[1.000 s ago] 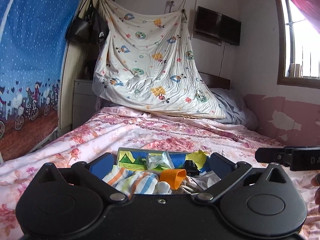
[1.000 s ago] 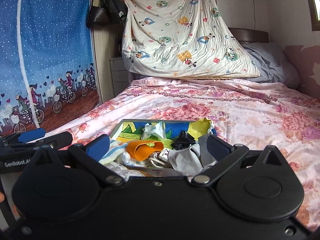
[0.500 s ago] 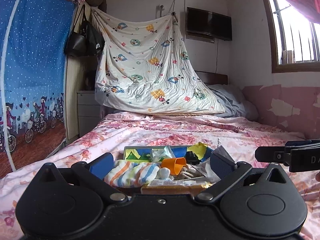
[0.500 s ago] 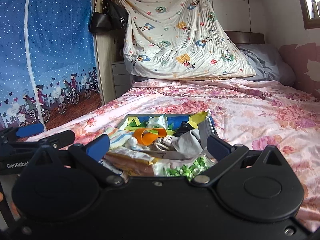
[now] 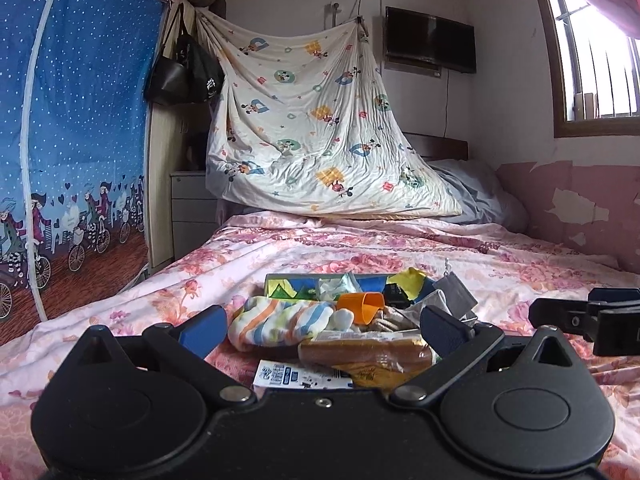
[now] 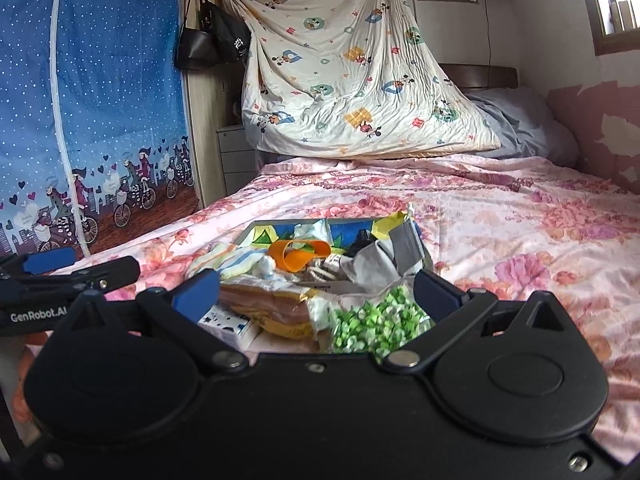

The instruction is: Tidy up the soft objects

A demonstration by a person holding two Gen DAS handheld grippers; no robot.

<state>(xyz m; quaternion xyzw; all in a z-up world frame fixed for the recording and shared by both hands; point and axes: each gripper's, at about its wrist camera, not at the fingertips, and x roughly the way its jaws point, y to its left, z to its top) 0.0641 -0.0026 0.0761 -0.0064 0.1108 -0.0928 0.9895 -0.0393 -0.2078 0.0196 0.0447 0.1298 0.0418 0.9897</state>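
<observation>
A shallow colourful box (image 5: pixel 304 284) (image 6: pixel 276 230) lies on the flowered bed, holding a striped sock (image 5: pixel 280 322) (image 6: pixel 228 258), an orange cup (image 5: pixel 362 306) (image 6: pixel 298 254), grey cloth (image 5: pixel 454 300) (image 6: pixel 384 258) and a yellow piece (image 5: pixel 412 280). In front of it lie a bag of bread (image 5: pixel 368 356) (image 6: pixel 268 306), a white carton (image 5: pixel 280 376) and a bag of green bits (image 6: pixel 372 322). My left gripper (image 5: pixel 322 330) is open and empty just before the pile. My right gripper (image 6: pixel 316 290) is open and empty, beside the left one.
The pink flowered bedspread (image 5: pixel 400 248) stretches back to a cartoon-print sheet (image 5: pixel 320 132) hung over the headboard and a grey pillow (image 5: pixel 476 196). A blue fabric wardrobe (image 5: pixel 72 120) and black bags (image 5: pixel 180 72) stand at the left. A pink wall (image 5: pixel 580 208) and window run along the right.
Both grippers have drawn back and lowered from over the box. The bread bag, the carton and the green bag have come into view in front of it.
</observation>
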